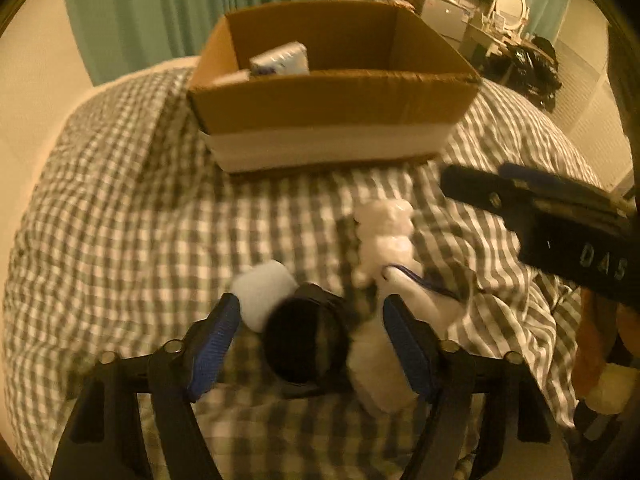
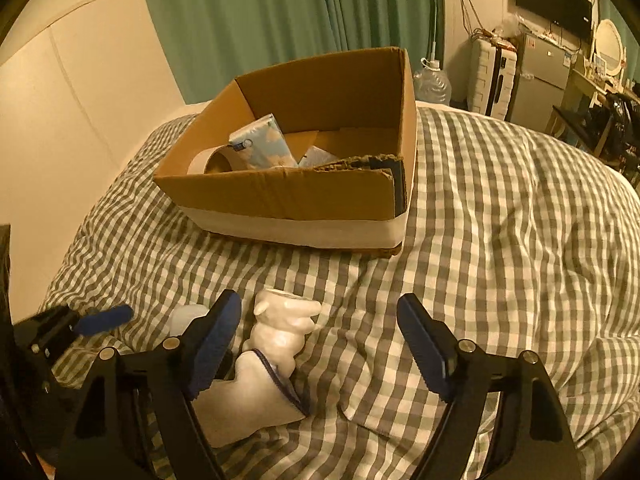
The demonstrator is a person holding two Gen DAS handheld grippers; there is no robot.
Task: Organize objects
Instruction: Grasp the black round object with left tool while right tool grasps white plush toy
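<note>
While both grippers, left (image 1: 310,344) and right (image 2: 320,344), gape wide and empty, a blurred black cylinder (image 1: 306,344) sits between the left fingers; figurine (image 2: 282,328) and pouch (image 2: 248,400) lie at the box's (image 2: 288,196) six o'clock.

My two wrist views look forward and down, close over the checked bedcover (image 1: 120,184); both share the cardboard box (image 2: 280,196) at upper centre.

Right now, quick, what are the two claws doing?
Left gripper: open, straddling the black round thing, not squeezing.
Right gripper: open, holding nothing.
</note>
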